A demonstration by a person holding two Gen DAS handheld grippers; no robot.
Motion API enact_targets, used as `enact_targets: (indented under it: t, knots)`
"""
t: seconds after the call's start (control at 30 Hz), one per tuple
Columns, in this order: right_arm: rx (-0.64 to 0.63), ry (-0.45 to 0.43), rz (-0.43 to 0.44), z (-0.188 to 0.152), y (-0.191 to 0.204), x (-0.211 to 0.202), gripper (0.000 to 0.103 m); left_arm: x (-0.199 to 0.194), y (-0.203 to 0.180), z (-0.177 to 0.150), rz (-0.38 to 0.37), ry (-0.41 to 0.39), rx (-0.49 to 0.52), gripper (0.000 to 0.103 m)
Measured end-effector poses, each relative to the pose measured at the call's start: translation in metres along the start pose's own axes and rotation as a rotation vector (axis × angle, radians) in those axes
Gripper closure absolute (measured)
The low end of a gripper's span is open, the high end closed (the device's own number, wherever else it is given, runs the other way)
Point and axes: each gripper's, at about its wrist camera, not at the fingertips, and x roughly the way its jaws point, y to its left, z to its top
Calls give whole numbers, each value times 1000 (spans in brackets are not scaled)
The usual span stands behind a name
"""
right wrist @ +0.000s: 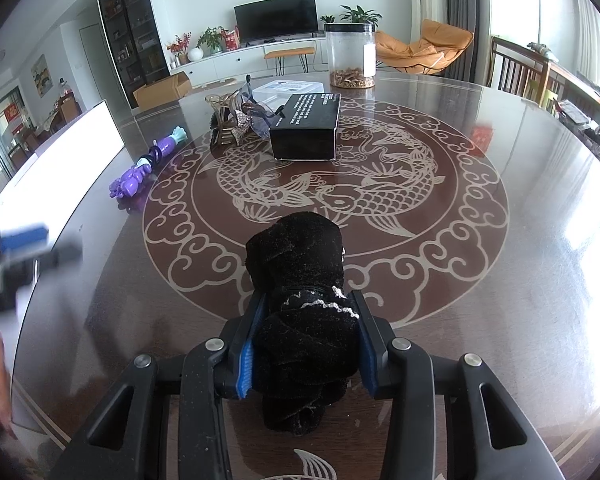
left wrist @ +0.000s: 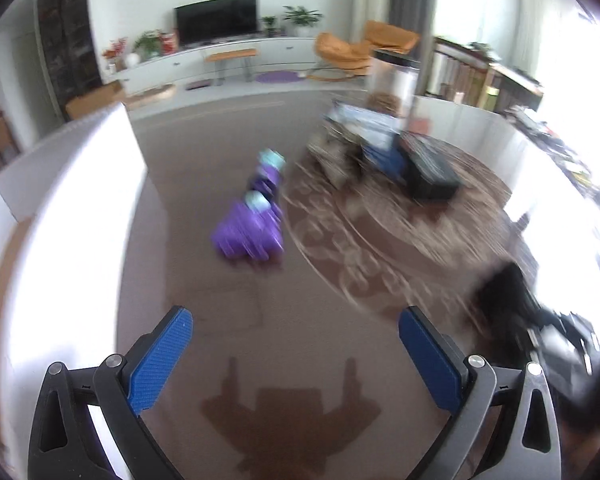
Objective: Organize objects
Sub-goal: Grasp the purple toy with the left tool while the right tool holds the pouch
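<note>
Step in hand, as judged: carrying one item to its grouping. Left to right:

Left gripper [left wrist: 296, 356]: jaws spread wide, holding nothing, above bare table [left wrist: 204, 300]. Its view is motion-blurred.

Purple toy [right wrist: 146, 168]: glossy moulded plastic, elongated, teal ends, lying at 10 o'clock on the table [right wrist: 480, 340].

Right gripper [right wrist: 306, 344]: blue ribbed pads clamped on a black cloth bundle [right wrist: 300, 276], soft, velvety, with a beaded trim, at 6 o'clock of the fish medallion.

Black box [right wrist: 306, 128]: rigid, rectangular, matte, at 12 o'clock, touching cluttered hair clips [right wrist: 230, 124].

Next move likely requires a clear landing spot and a gentle release, since the cloth may slump.
</note>
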Motion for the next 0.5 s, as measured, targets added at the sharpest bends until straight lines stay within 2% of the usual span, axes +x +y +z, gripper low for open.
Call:
enact_targets:
  t: [0.07,0.13,0.23,0.33,0.47,0.5]
  knots:
    - [0,0,1,0,0,0,60,20,4,25,58,42,-36,0]
    - [0,0,1,0,0,0,60,43,7,45,52,72,-66,0]
    - [2,0,2,0,0,0,60,81,8,70,76,129,-58,0]
    - [6,-1,8,0,0,0,60,108,16,86,83,159,-62,0]
    - [11,-2,15,1,-1,0,60,133,22,90,24,229,-81,0]
    - [12,-2,16,1,-1,0,60,134,20,91,36,217,-61,0]
